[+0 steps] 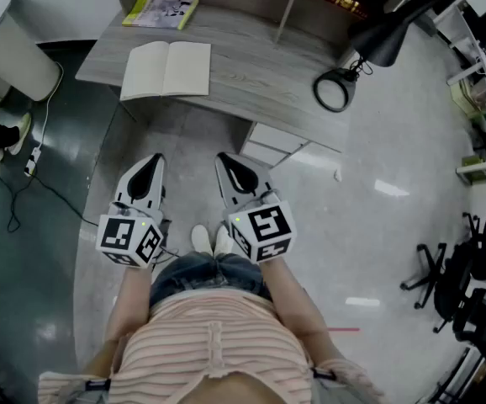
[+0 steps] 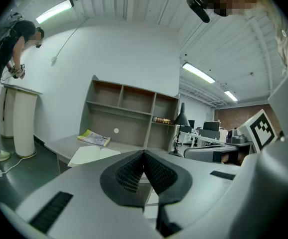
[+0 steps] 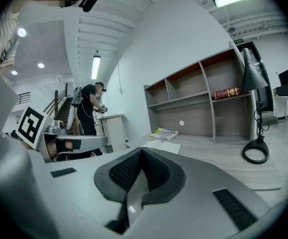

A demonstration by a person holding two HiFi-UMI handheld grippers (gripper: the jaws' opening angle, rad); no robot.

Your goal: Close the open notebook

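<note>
Right now both of my tools sit low by the person's waist, well short of the work. The white two-jaw left gripper (image 1: 152, 162) has its jaws pressed together on nothing. The matching right gripper (image 1: 224, 160) looks the same, tips meeting with nothing between them.

Beyond them, the open cream-paged notebook (image 1: 166, 70) lies flat, spread wide, near the front left edge of the grey wood-grain desk (image 1: 251, 87).

My main worry is arriving with the jaws together. A blunt tip would push the book instead of lifting a cover, sliding it toward the desk edge or back into the yellow-green booklet (image 1: 161, 10) behind it. Catching only a few loose sheets would crease them, and the notebook would stay half open.

The black desk lamp with the ring base (image 1: 334, 89) stands well apart to the right, so I judge it a small risk unless I swing wide.
</note>
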